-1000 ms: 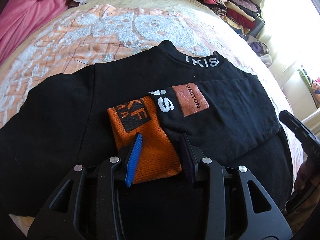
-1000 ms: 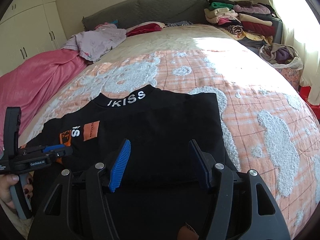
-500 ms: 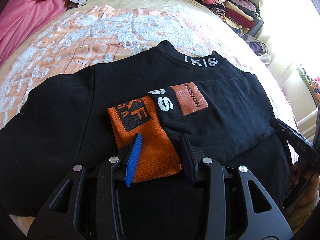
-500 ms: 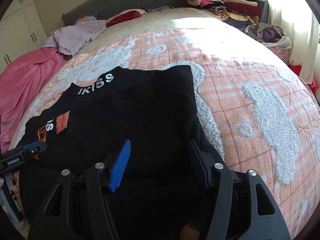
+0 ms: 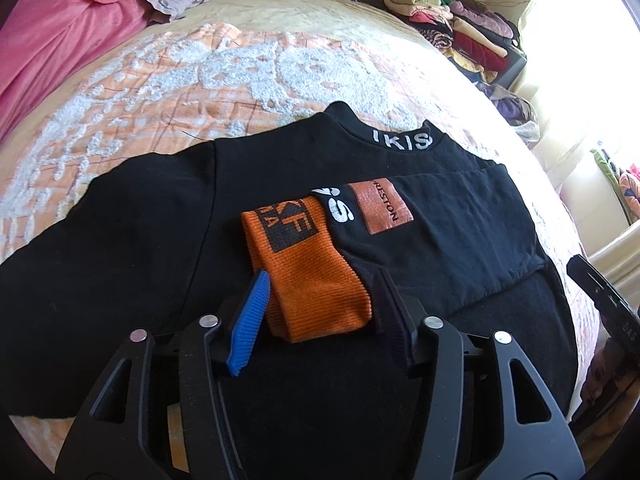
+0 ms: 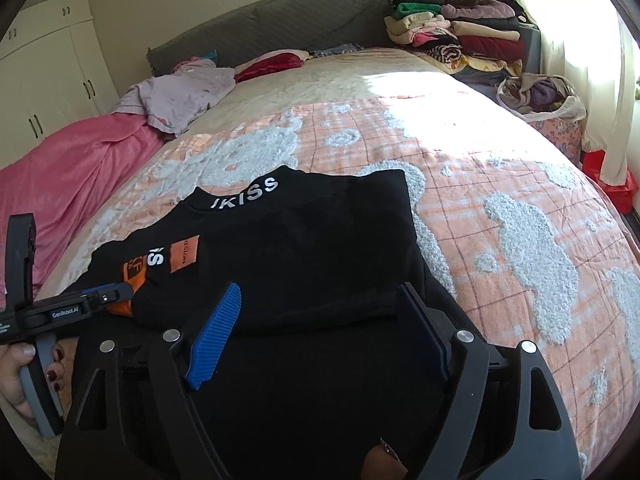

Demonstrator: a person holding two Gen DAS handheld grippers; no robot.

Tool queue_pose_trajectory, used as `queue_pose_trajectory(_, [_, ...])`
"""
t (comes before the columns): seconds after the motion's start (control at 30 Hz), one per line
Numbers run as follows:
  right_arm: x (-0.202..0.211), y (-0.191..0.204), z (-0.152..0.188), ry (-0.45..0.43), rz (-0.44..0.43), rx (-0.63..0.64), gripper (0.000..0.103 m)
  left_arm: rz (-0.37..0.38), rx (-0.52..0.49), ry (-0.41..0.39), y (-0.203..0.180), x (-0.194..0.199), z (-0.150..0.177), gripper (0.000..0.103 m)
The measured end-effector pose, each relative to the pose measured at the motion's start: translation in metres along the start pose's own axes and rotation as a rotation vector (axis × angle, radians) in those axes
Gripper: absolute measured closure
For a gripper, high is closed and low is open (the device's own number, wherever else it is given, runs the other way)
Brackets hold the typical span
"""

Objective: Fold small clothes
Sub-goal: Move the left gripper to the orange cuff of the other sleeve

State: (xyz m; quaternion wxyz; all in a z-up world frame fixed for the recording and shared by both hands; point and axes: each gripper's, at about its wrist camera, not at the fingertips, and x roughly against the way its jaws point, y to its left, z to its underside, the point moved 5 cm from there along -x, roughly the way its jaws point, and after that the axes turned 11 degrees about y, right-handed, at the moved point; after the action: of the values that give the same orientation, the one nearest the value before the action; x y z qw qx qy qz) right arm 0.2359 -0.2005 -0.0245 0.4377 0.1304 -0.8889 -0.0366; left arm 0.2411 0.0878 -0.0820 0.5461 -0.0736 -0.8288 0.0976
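Observation:
A black sweater (image 5: 160, 248) with a white "IKISS" collar (image 6: 244, 196) lies flat on the bed. One sleeve is folded across its body and ends in an orange cuff (image 5: 308, 280). My left gripper (image 5: 322, 276) straddles that cuff. Its jaws are opening, and the cuff lies loose between the blue and dark pads. My right gripper (image 6: 320, 288) hovers over the folded right side of the sweater (image 6: 320, 248). Its jaws are also opening and stand wide, with only flat cloth beneath them. The left gripper (image 6: 80, 304) also shows at the left edge of the right wrist view, held by a hand (image 6: 16, 376).
The sweater rests on an orange and white quilt (image 6: 500, 200). A pink blanket (image 6: 72, 164) and a lilac garment (image 6: 184, 92) lie at the far left. Stacked folded clothes (image 6: 456, 36) and a full bag (image 6: 540, 96) stand at the far right. The headboard (image 6: 280, 20) is behind.
Both grippers' jaws have spread wider. The left pads have come away from the orange cuff's sides. The right gripper has drawn back a little from the sweater.

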Motion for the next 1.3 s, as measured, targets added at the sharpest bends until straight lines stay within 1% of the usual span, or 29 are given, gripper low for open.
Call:
queue_pose_trajectory(0.03, [0.002, 0.003, 0.001, -0.008, -0.001, 0.004, 0.014, -0.003, 0.004, -0.007, 0.001, 0.003, 0.001, 0.053])
queue_pose_trajectory(0.07, [0.004, 0.005, 0.001, -0.015, 0.000, 0.008, 0.013, -0.005, 0.004, -0.015, 0.001, 0.006, 0.002, 0.046])
queue_pose_trajectory(0.1, [0.005, 0.008, 0.002, -0.020, 0.004, 0.012, 0.010, -0.005, 0.002, -0.031, 0.001, 0.011, 0.003, 0.039])
queue_pose_trajectory(0.13, [0.008, 0.009, 0.002, -0.026, 0.013, 0.013, 0.007, -0.007, 0.003, -0.040, 0.001, 0.014, 0.004, 0.038])
queue_pose_trajectory(0.17, [0.009, 0.011, 0.002, -0.032, 0.018, 0.017, 0.007, -0.011, 0.007, -0.047, 0.002, 0.017, 0.006, 0.036])
queue_pose_trajectory(0.27, [0.014, 0.017, 0.002, -0.048, 0.023, 0.028, 0.007, -0.034, 0.022, -0.066, 0.004, 0.024, 0.012, 0.028])
queue_pose_trajectory(0.33, [0.018, 0.022, 0.002, -0.060, 0.020, 0.039, 0.006, -0.056, 0.031, -0.080, 0.006, 0.029, 0.016, 0.027])
queue_pose_trajectory(0.47, [0.022, 0.031, 0.003, -0.067, 0.012, 0.049, 0.006, -0.068, 0.054, -0.094, 0.011, 0.036, 0.021, 0.018])
queue_pose_trajectory(0.53, [0.025, 0.036, 0.003, -0.072, 0.006, 0.058, 0.006, -0.075, 0.059, -0.104, 0.013, 0.042, 0.025, 0.017])
queue_pose_trajectory(0.67, [0.030, 0.045, 0.005, -0.076, -0.014, 0.078, 0.006, -0.094, 0.074, -0.128, 0.018, 0.054, 0.033, 0.013])
queue_pose_trajectory(0.8, [0.032, 0.056, 0.006, -0.076, -0.029, 0.095, 0.006, -0.108, 0.099, -0.140, 0.027, 0.065, 0.041, 0.011])
queue_pose_trajectory(0.9, [0.035, 0.064, 0.007, -0.081, -0.043, 0.108, 0.006, -0.131, 0.117, -0.148, 0.035, 0.072, 0.047, 0.011])
queue_pose_trajectory(1.13, [0.038, 0.084, 0.010, -0.084, -0.063, 0.127, 0.006, -0.148, 0.171, -0.166, 0.059, 0.090, 0.062, 0.011])
queue_pose_trajectory(1.27, [0.037, 0.103, 0.011, -0.076, -0.077, 0.155, 0.006, -0.197, 0.196, -0.182, 0.073, 0.099, 0.071, 0.010])
queue_pose_trajectory(1.3, [0.037, 0.109, 0.012, -0.074, -0.078, 0.166, 0.006, -0.200, 0.205, -0.184, 0.077, 0.101, 0.073, 0.010])
